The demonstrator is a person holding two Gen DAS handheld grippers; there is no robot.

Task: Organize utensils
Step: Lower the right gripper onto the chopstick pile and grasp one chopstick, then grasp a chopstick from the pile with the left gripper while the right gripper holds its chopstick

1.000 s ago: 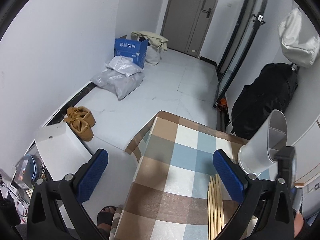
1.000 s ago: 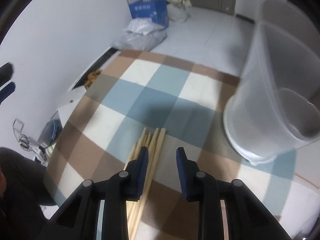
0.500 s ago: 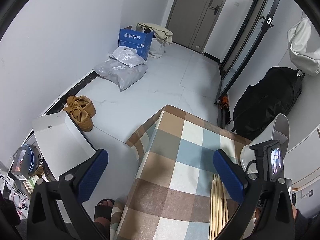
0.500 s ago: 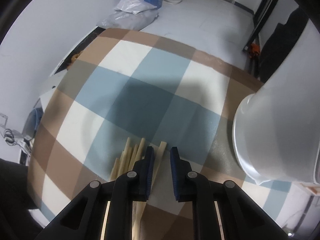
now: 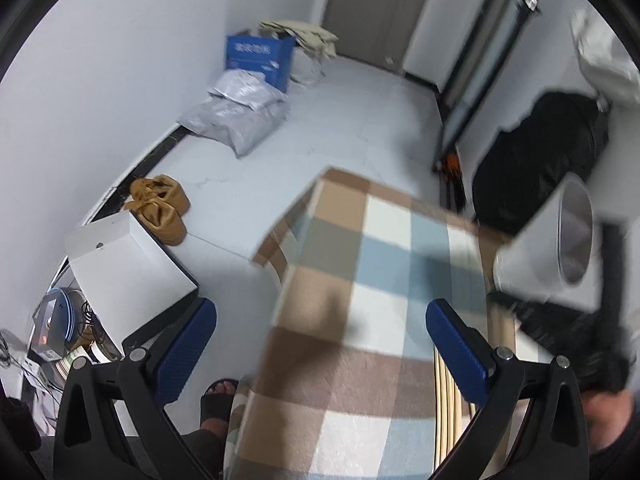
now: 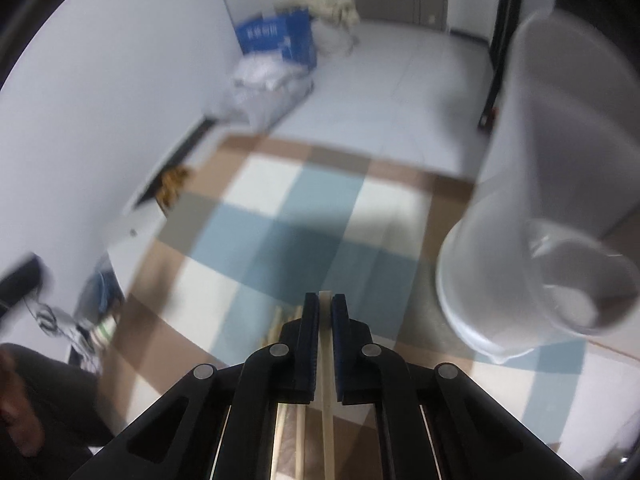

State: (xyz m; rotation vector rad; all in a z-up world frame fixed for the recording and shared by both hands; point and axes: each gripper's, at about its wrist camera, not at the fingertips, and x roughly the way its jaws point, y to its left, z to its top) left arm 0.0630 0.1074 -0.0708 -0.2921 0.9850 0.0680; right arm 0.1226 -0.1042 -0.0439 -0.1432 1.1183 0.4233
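Note:
On the checked tablecloth (image 6: 280,216) lies a bundle of wooden chopsticks (image 5: 443,376). My right gripper (image 6: 325,300) points steeply down over them. Its jaws are closing, and the blue pads pinch a single chopstick (image 6: 327,420) whose tip shows between them. The other chopsticks (image 6: 280,322) lie just to its left. A white plastic utensil holder (image 6: 520,240) stands to the right of that gripper, and its open mouth (image 5: 576,232) shows in the left wrist view. My left gripper (image 5: 320,320) hangs open over the cloth's left part with nothing between its fingers.
The table's far corner (image 5: 328,172) drops to a pale tiled floor. Tan shoes (image 5: 162,210), a white box (image 5: 124,260), grey bags (image 5: 240,120) and a blue carton (image 5: 258,58) lie left. A black bag (image 5: 540,152) stands beyond the table. A sandalled foot (image 5: 218,398) is below.
The right jaws have narrowed from a finger-wide gap to a pinch on one chopstick, and the gripper has lifted slightly. The left gripper stays wide open; its view has tipped a little.

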